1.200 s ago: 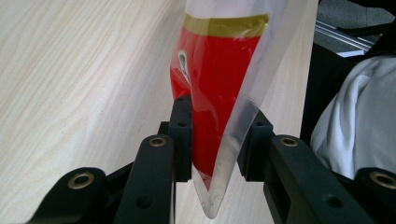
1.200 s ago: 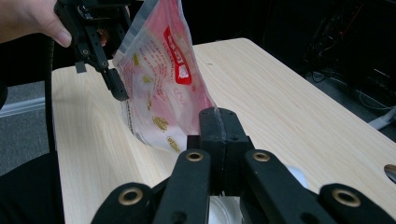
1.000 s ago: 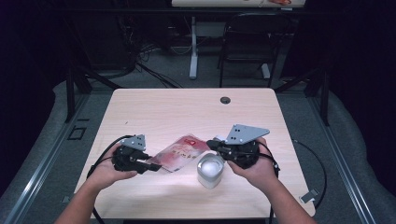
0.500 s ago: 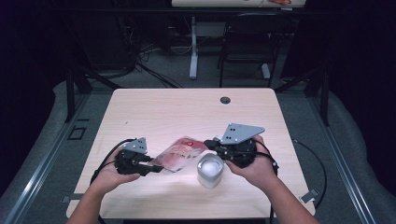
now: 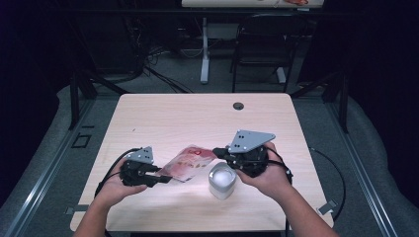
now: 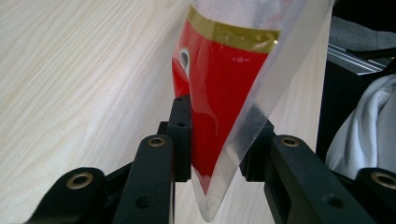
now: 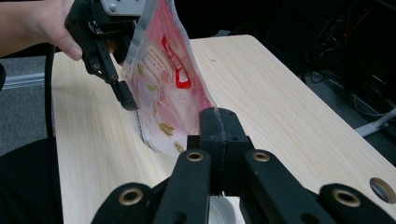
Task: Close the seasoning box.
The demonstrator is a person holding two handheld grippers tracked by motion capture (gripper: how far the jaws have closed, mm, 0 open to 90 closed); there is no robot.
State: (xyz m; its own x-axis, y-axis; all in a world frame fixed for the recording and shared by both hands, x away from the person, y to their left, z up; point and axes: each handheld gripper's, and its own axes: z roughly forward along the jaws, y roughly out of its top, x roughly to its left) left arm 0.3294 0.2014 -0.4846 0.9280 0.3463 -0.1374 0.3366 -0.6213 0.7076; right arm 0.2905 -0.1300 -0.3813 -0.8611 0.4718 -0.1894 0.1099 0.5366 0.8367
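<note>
A red and clear plastic bag (image 5: 190,160) with gold print hangs stretched between both grippers, just above the table. My left gripper (image 5: 165,178) pinches the bag's left corner. In the left gripper view its jaws (image 6: 217,126) press on the red film and the clear seam of the bag (image 6: 224,84). My right gripper (image 5: 217,150) is shut on the bag's opposite edge; its jaws (image 7: 217,121) meet on the thin film of the bag (image 7: 168,79). The left gripper (image 7: 128,100) also appears there, holding the far corner.
A white round jar (image 5: 222,180) stands on the wooden table (image 5: 197,118) under the right gripper, and its lid (image 7: 224,214) peeks out below the jaws. A cable hole (image 5: 238,105) sits near the far edge. A chair and table legs stand beyond.
</note>
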